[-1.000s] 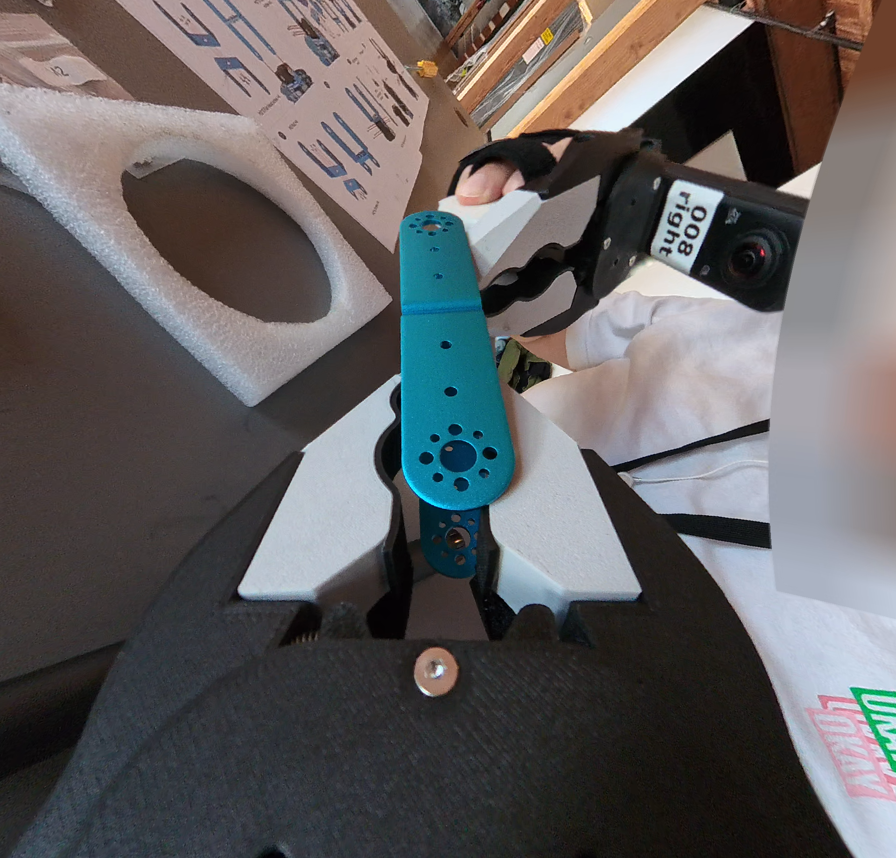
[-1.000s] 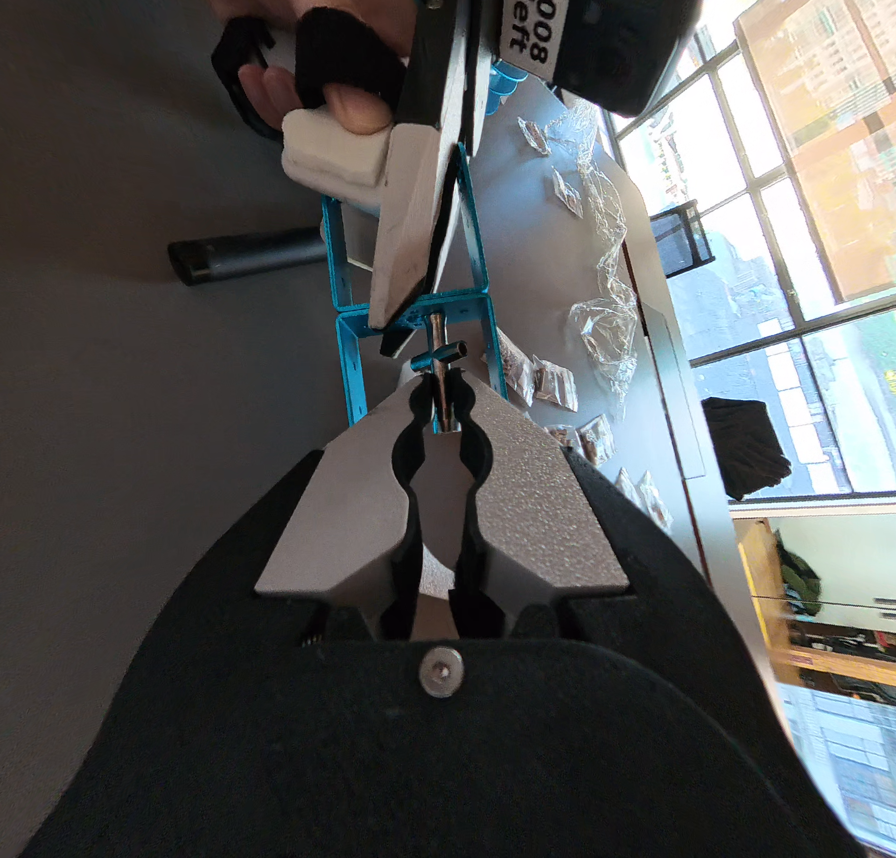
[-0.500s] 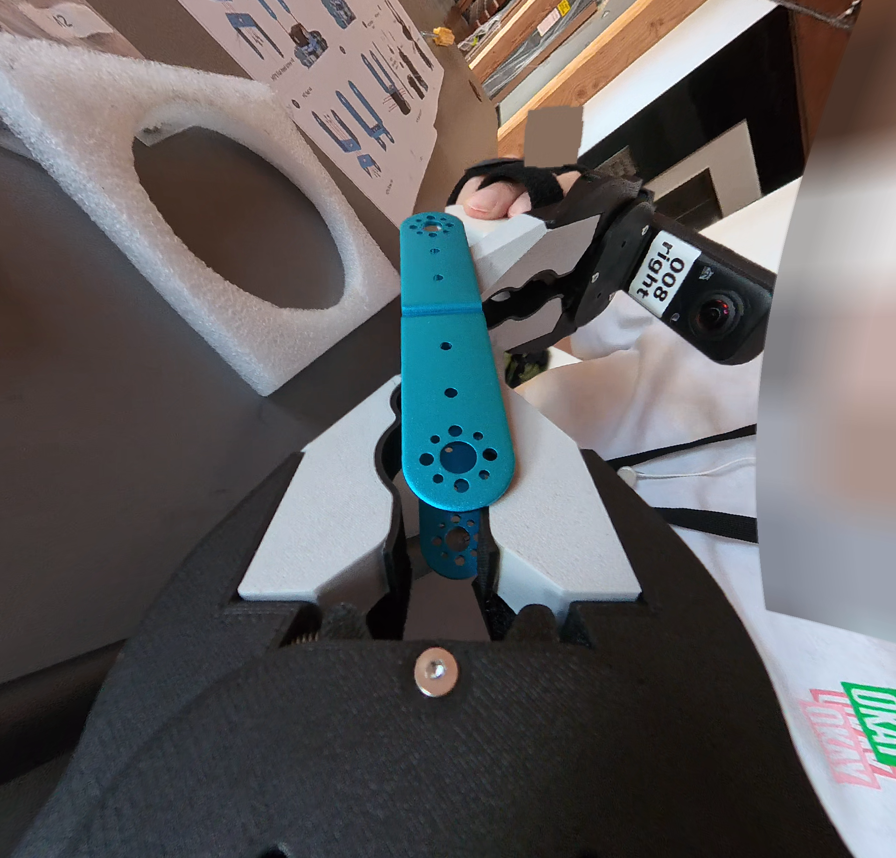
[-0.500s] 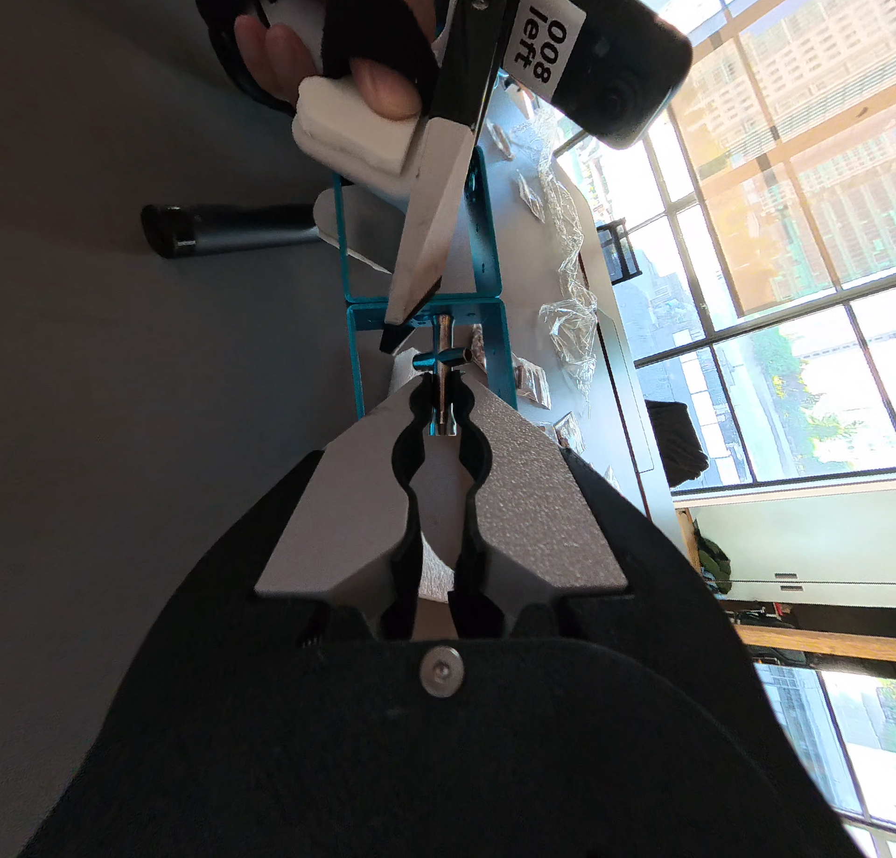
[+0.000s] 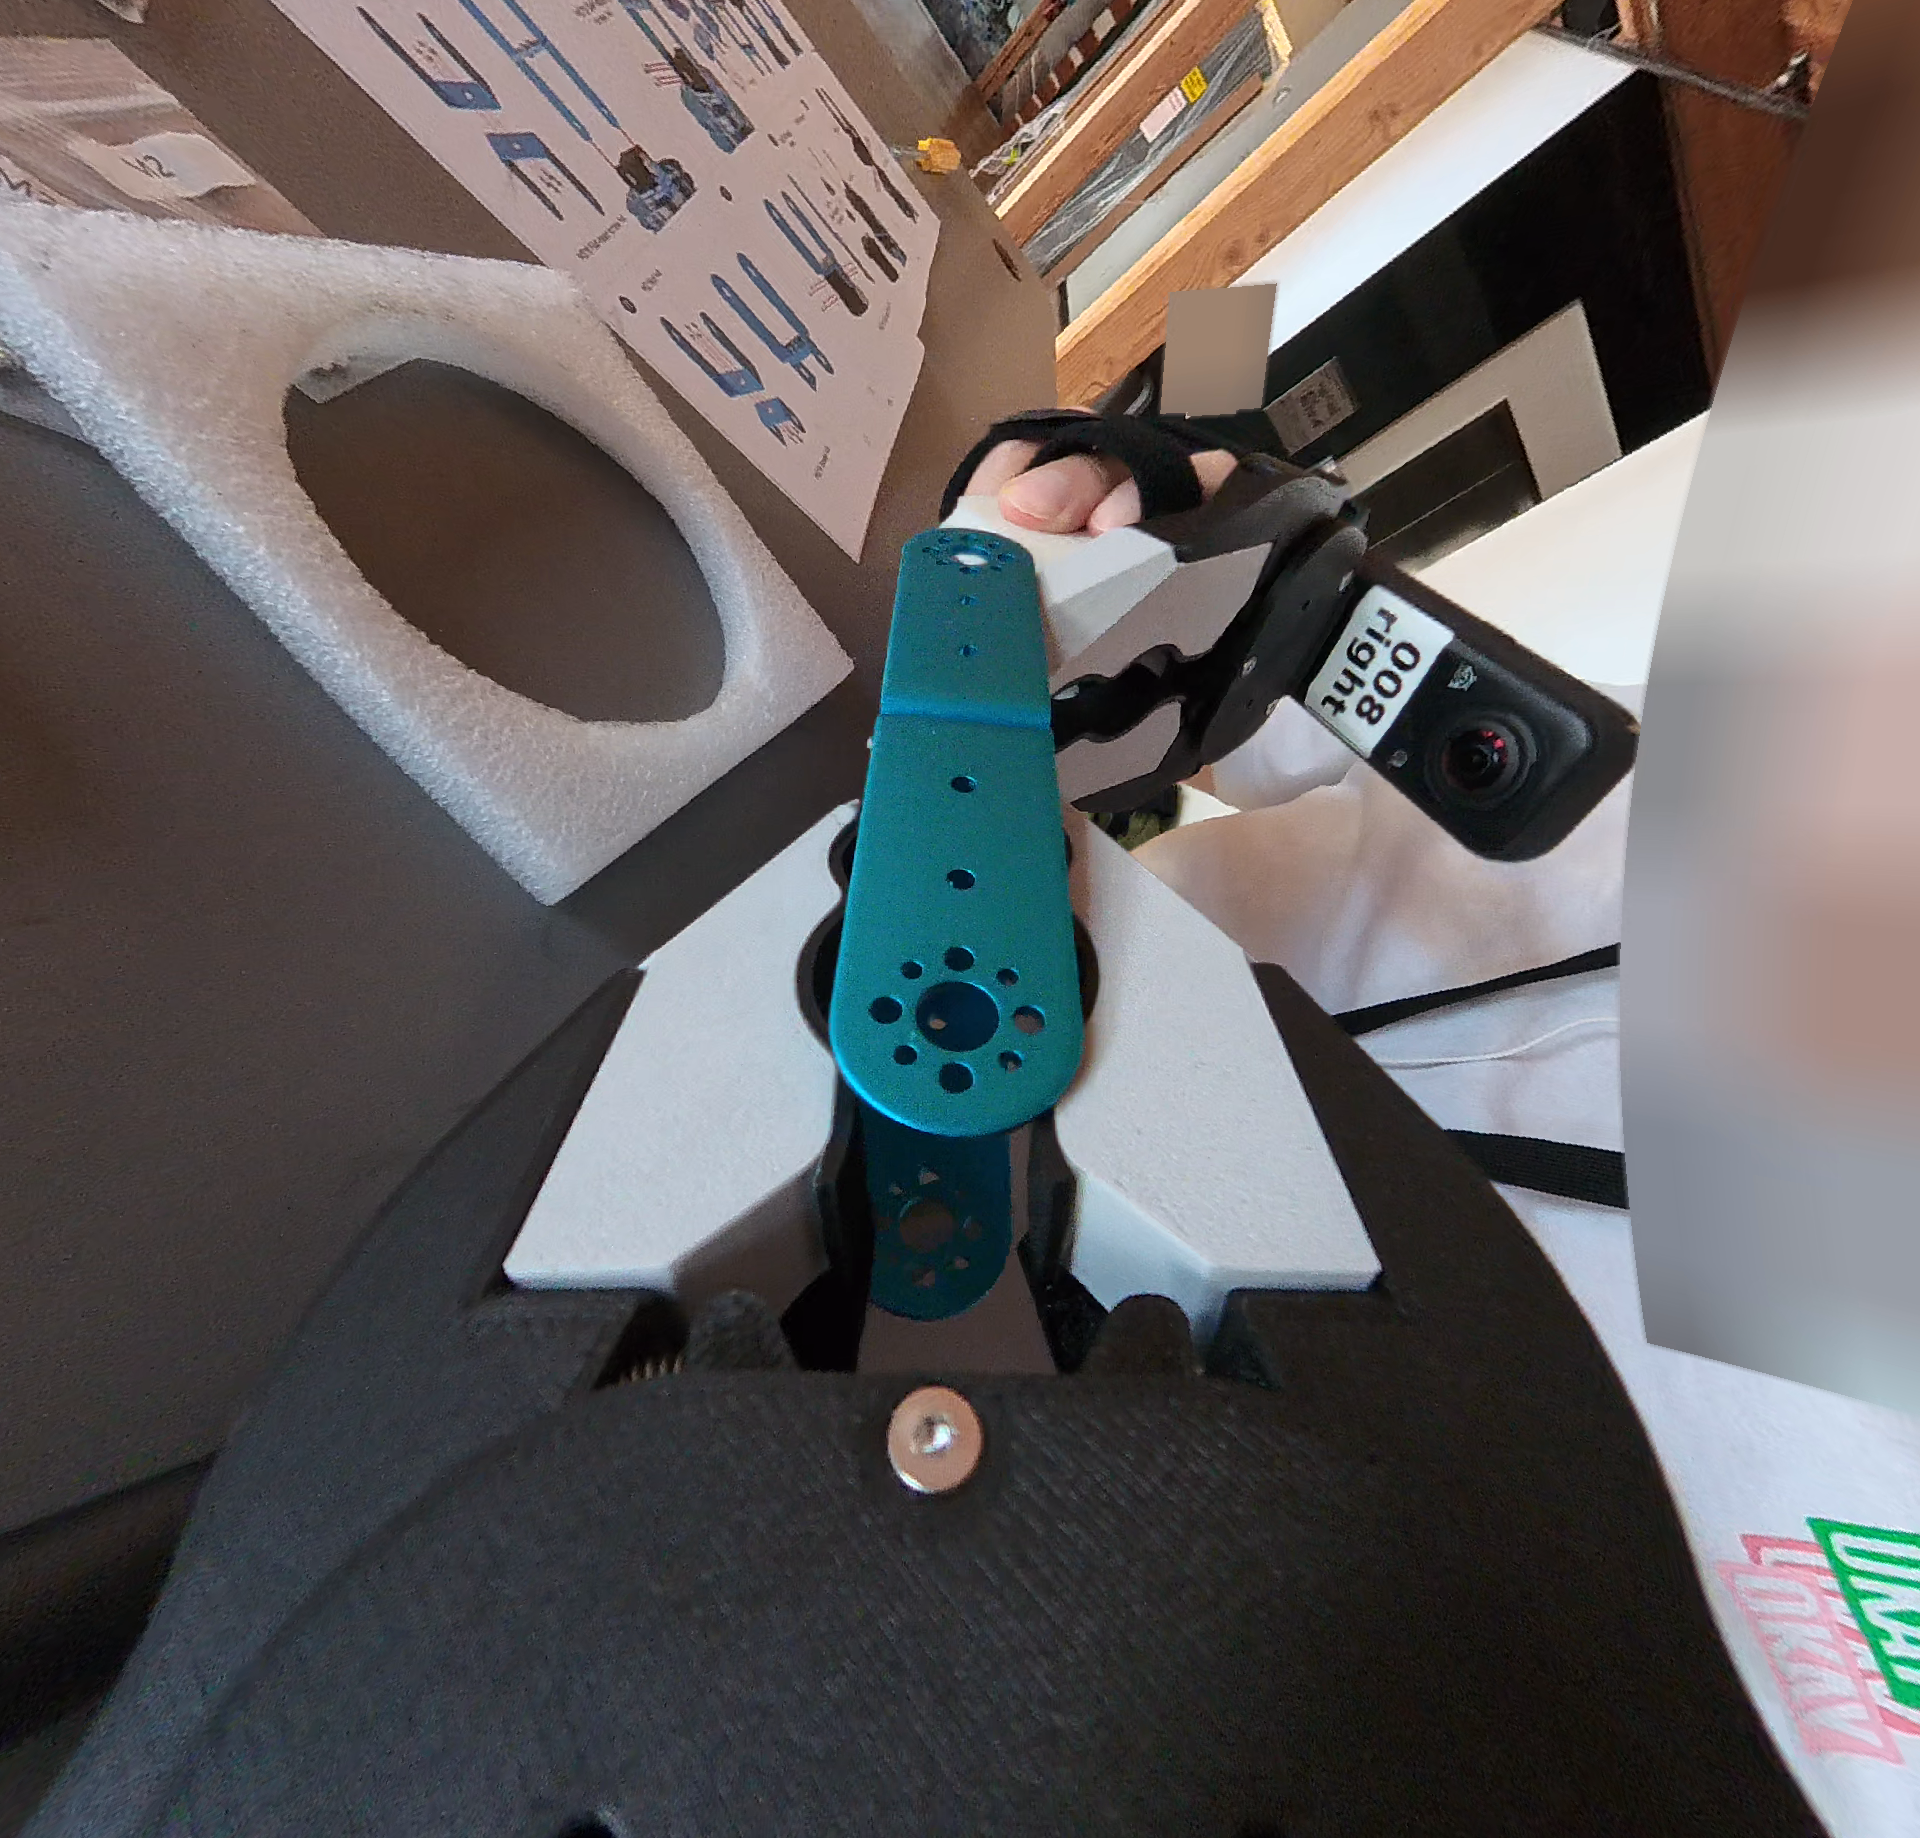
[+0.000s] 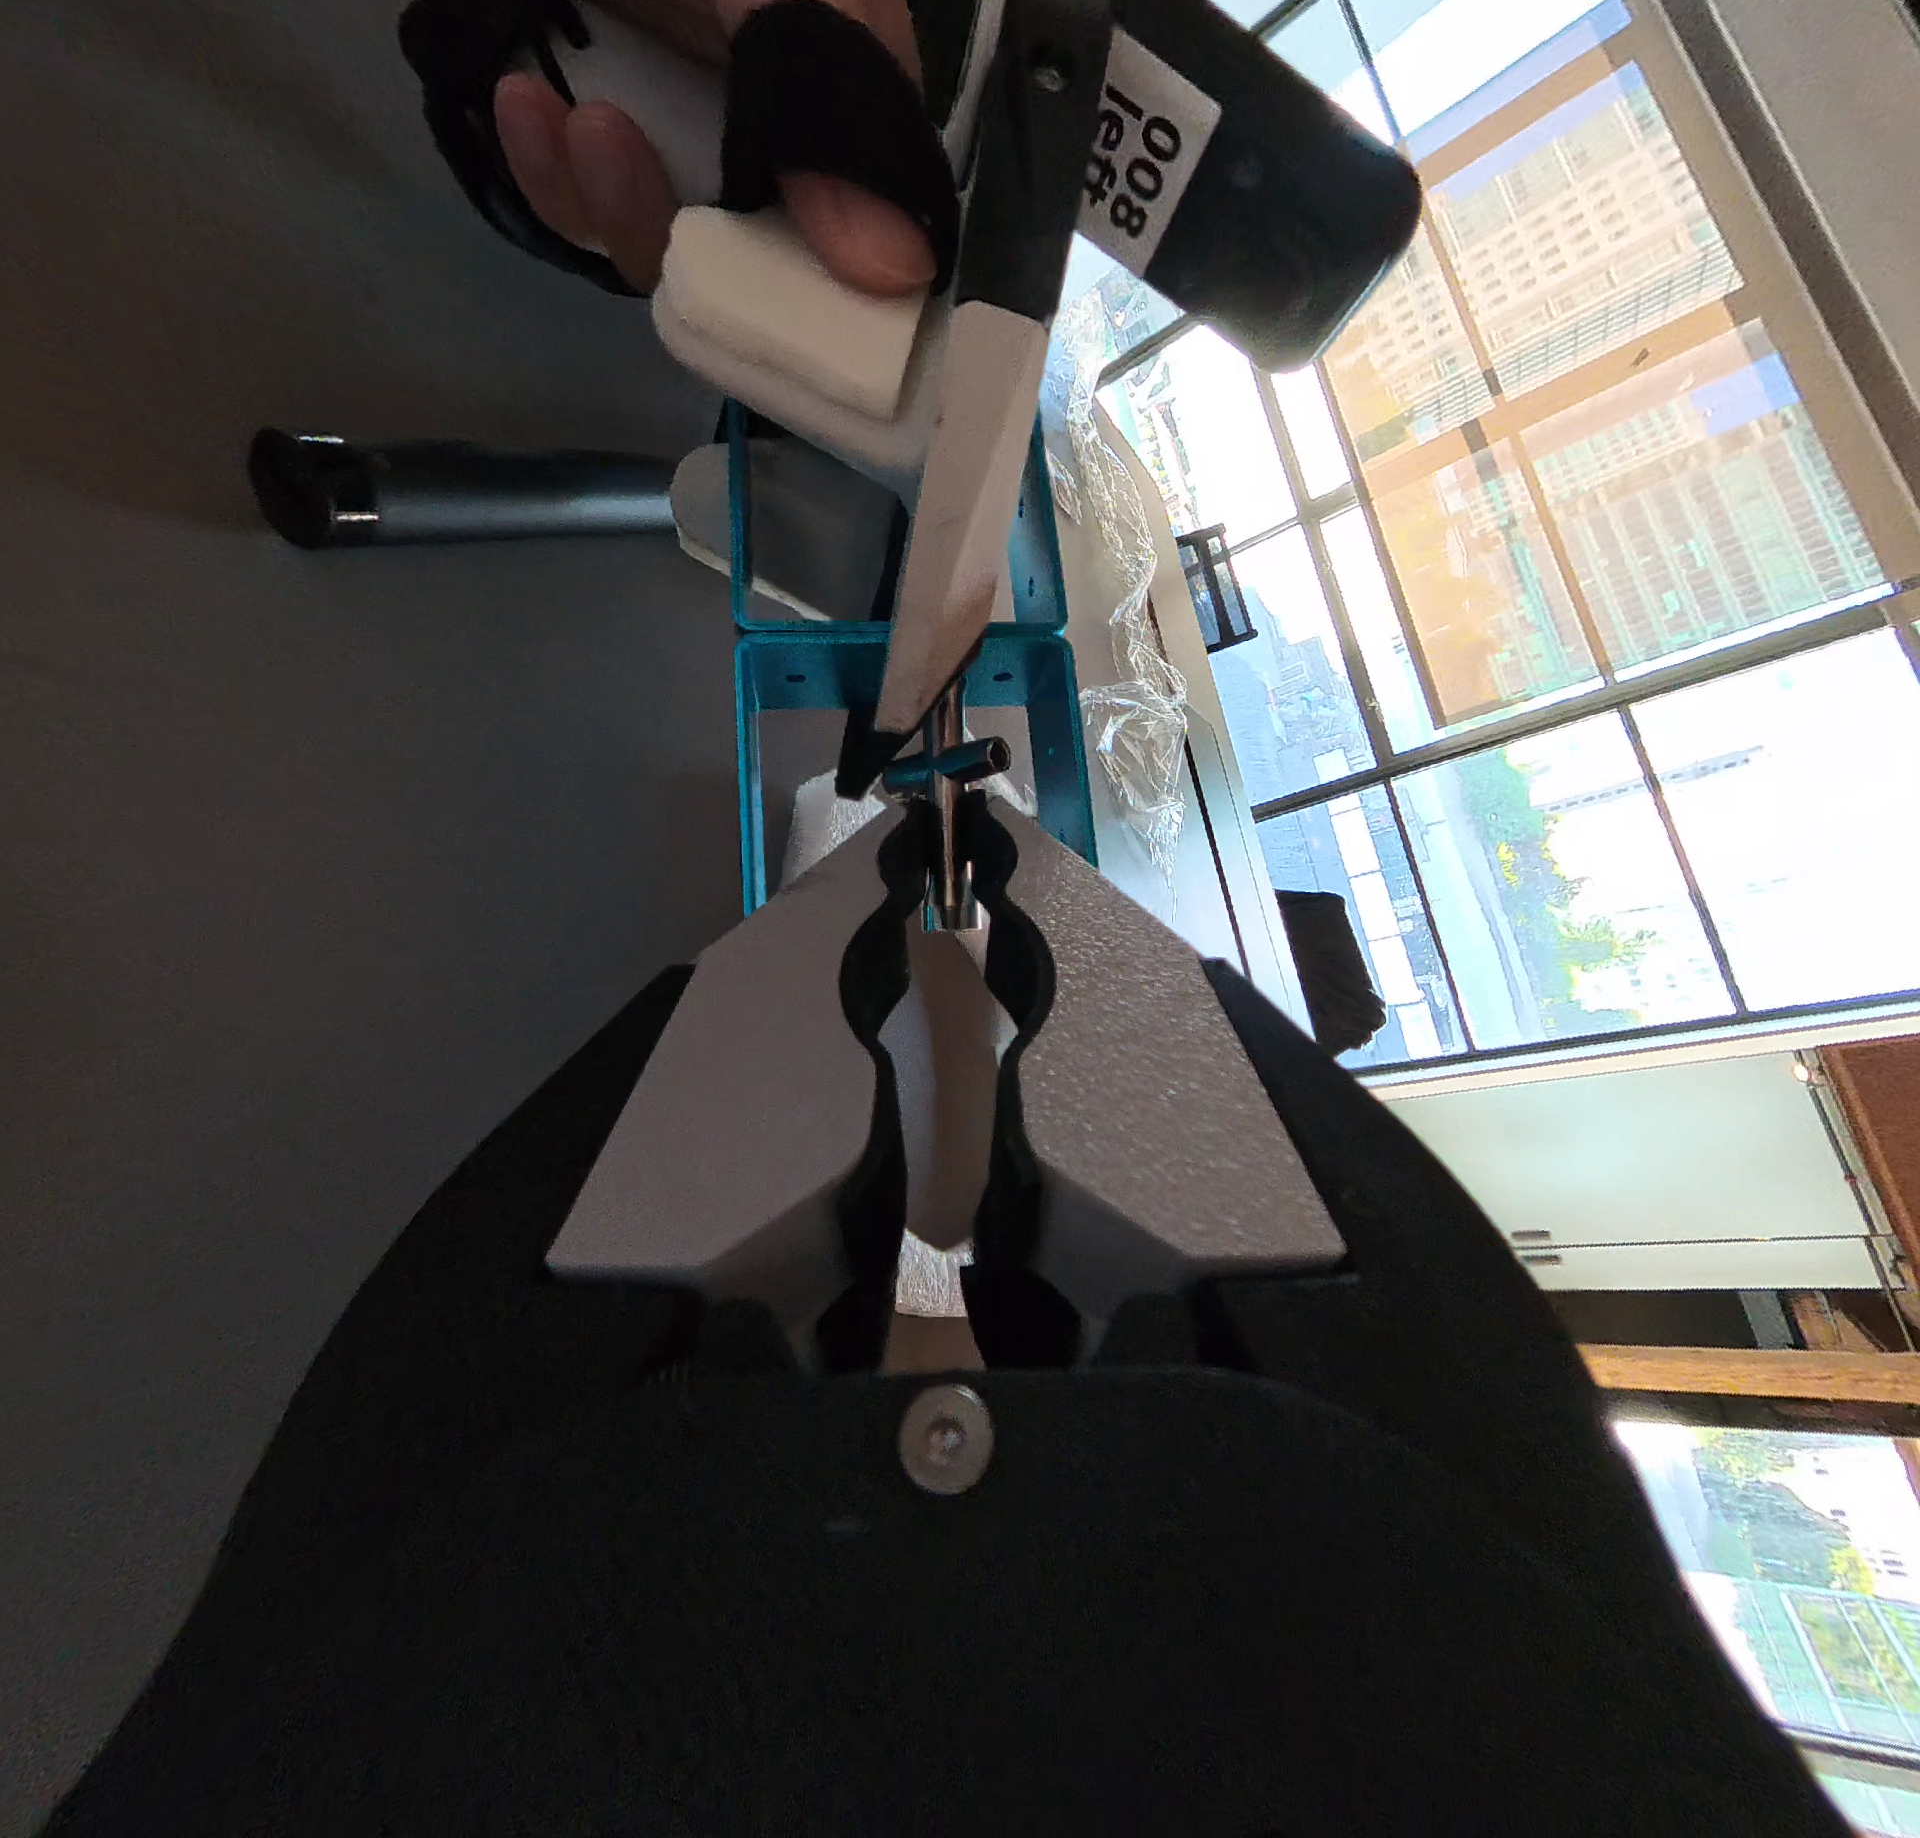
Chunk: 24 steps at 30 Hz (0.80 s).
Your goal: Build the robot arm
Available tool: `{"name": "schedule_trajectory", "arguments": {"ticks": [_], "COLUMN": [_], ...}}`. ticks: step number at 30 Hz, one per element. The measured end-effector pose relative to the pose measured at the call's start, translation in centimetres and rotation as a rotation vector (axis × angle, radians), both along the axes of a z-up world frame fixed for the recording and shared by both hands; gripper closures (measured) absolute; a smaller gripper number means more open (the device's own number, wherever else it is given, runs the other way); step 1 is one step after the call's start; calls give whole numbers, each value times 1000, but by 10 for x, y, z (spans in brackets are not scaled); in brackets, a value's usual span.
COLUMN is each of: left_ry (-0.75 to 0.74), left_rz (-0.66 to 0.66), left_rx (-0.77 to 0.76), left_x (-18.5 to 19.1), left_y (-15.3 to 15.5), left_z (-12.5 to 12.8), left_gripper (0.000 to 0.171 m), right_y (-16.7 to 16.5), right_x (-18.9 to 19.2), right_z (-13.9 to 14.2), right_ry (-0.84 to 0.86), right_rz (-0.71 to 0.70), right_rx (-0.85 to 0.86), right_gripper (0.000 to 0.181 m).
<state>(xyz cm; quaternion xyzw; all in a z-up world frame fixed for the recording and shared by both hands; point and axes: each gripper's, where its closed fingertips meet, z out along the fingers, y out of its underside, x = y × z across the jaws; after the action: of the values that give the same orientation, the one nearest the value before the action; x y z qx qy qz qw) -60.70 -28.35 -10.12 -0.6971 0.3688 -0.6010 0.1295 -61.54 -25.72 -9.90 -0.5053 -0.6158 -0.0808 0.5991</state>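
Teal perforated metal bracket (image 5: 961,853), a U-shaped piece with round-ended arms full of holes, sits clamped in the left tongs (image 5: 951,957), which are closed on it; one arm lies over the white pads and a second arm shows down in the gap between them. Its long axis runs straight ahead along the fingers, the bent end pointing away toward the right tongs (image 5: 1101,687). Held this way, the bracket's far end seems offered up as a steady face for the other tool to work on.

From the right wrist view, the right tongs (image 6: 951,853) are closed on a small silver T-handled wrench (image 6: 951,801), its shaft in line with the fingers and its tip aimed into the crossbar of the teal frame (image 6: 904,645). The left tongs (image 6: 935,583) come down from above onto that frame, close by the wrench's cross handle.

Beyond the left tongs, on the dark desk (image 5: 208,957), lie a white foam block with an oval cut-out (image 5: 208,354) and a printed assembly sheet (image 5: 644,157). Beyond the right tongs sit clear plastic bags (image 6: 1132,666) and a dark metal tube (image 6: 457,510).
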Motion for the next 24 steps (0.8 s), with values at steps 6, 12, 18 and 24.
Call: {"name": "schedule_trajectory", "arguments": {"ticks": [6,12,18,24], "left_ry": [54,54,12,70], "left_rz": [3,-32,-28,7], "left_rx": [101,215,167,196], "left_x": [-1,-3,0,4], "left_y": [0,-6,-6,-2], "left_z": [-4,1,9,2], "left_gripper": [144,145,145,145], "right_y": [-1,-9,-9,-3], "right_x": [-1,-3,1,6], "right_z": [-1,3,9,4], "right_ry": [-40,14,88,-68], "right_rz": [-37,-51,-66,-135], "right_rx": [28,-58,-128,-25], "right_gripper": [174,175,175,175]}}
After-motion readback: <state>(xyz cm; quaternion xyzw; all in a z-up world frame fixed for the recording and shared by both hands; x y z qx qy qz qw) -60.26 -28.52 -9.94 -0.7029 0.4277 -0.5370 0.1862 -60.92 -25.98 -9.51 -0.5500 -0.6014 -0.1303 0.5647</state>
